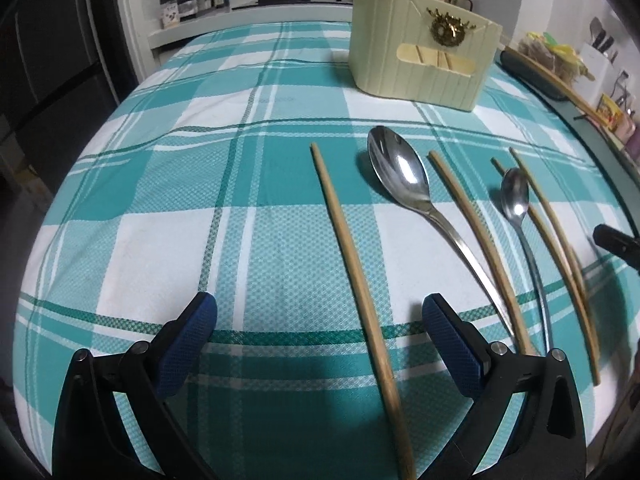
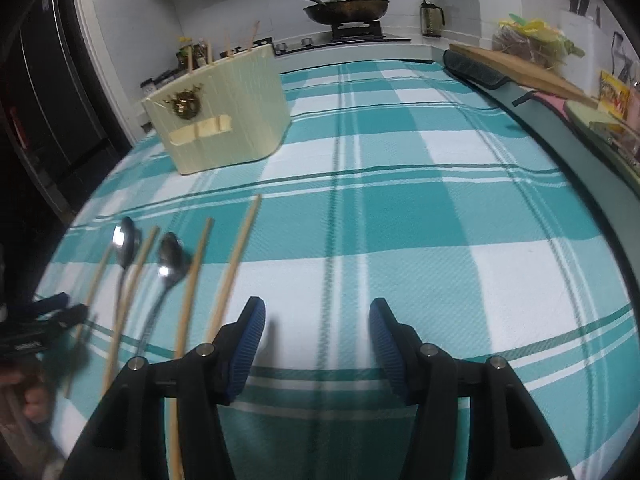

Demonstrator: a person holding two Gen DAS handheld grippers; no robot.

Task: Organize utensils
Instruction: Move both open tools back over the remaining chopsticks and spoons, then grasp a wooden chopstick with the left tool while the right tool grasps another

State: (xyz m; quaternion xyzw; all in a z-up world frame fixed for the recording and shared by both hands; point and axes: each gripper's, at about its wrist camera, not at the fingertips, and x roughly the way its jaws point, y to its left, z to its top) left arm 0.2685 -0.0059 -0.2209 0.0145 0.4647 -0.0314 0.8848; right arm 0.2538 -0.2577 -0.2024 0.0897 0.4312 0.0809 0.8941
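Teal plaid tablecloth (image 2: 400, 208) covers the kitchen counter.

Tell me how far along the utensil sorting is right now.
Partly done: a few chopsticks already stand in the cream holder. Nothing is in hand; the left gripper and right gripper are both open and empty. Still left on the checked cloth: four loose chopsticks, the nearest lying between the left gripper's fingers, plus the large spoon and small spoon.
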